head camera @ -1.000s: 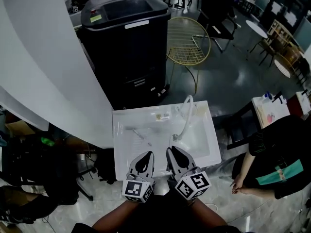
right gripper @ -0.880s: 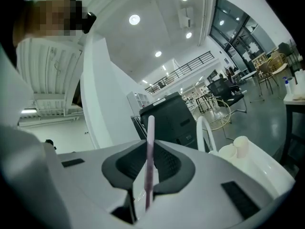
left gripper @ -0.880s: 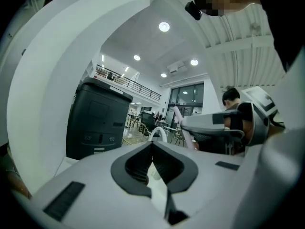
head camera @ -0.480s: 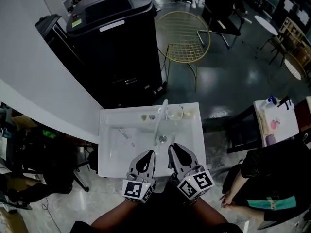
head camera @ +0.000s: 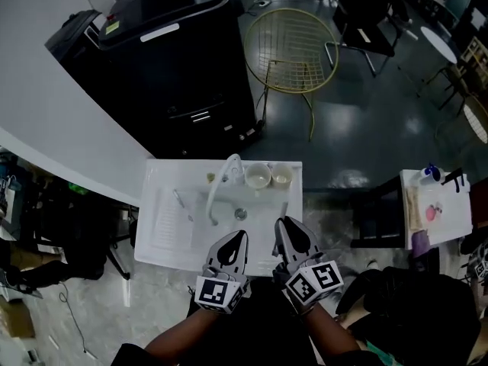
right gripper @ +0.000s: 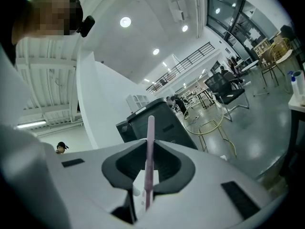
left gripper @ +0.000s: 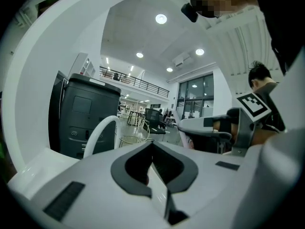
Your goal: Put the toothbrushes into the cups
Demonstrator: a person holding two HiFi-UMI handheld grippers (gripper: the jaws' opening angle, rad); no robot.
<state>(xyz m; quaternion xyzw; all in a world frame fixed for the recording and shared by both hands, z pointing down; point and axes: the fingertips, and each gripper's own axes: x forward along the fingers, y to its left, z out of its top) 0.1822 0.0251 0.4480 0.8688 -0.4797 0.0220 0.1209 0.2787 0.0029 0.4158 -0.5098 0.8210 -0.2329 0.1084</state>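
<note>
Two grippers, two cups, two toothbrushes, one faucet and one white sink unit are in sight. The two cups stand side by side on the sink's back rim, just right of the faucet: the left cup and the right cup, both upright with open mouths. The sink's far edge runs close to a tall black bin, with a gold wire chair well behind to the right; bare floor lies open along the sink's right side and near edge. Both grippers hover at that near edge, side by side. The right gripper is clamped on the pink toothbrush, whose handle sticks out past the jaw tips over the basin, toward the cups but apart from them. The left gripper has its jaws together with nothing between them. The second toothbrush lies flat on the ribbed drainboard at the sink's left, apart from both grippers.
</note>
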